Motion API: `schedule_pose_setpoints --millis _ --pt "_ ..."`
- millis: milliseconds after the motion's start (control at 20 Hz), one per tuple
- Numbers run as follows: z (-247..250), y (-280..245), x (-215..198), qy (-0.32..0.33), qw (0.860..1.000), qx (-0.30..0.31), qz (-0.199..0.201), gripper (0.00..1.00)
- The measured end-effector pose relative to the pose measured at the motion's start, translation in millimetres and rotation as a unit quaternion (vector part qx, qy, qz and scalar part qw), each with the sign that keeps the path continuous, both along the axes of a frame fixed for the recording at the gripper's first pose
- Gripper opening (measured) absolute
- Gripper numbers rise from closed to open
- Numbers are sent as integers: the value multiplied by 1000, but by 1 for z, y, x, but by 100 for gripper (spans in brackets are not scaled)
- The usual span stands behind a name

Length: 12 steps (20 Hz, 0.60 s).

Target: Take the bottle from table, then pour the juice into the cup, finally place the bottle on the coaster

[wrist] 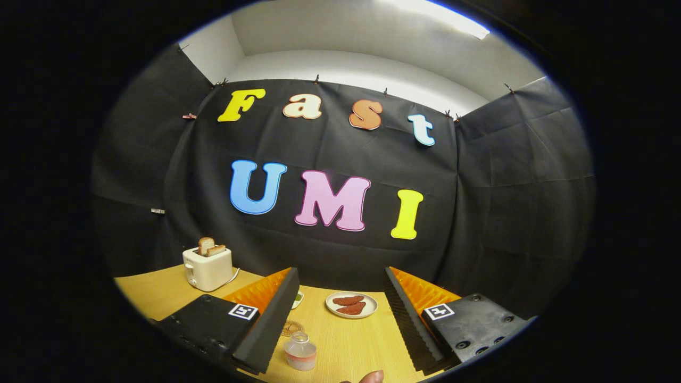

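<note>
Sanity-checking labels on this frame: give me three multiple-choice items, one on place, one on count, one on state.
1. Where is the bottle?
A. between the claw's fingers, low on the table
B. on the plate
C. beside the toaster

2. How many reddish pieces lie on the plate?
A. one
B. two
C. four

3. How does the claw stand?
A. shut on the bottle
B. shut on nothing
C. open, fingers wide apart

Key: 1 A, the bottle stands on the table nearer the left finger, with no finger touching it. 2 B, two pieces lie side by side. 3 C, a wide gap of table shows between the fingers.
</note>
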State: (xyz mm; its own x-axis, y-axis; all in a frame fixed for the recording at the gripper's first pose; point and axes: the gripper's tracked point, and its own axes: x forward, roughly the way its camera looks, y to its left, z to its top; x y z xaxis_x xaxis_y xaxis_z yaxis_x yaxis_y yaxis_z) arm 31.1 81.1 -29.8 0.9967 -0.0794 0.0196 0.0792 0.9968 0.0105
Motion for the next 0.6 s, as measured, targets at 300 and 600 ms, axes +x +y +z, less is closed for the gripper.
schedule_pose_setpoints --millis 300,600 --pt "-40 27 -3 -20 1000 17 14 97" --pt "-114 50 0 9 1000 12 24 97"
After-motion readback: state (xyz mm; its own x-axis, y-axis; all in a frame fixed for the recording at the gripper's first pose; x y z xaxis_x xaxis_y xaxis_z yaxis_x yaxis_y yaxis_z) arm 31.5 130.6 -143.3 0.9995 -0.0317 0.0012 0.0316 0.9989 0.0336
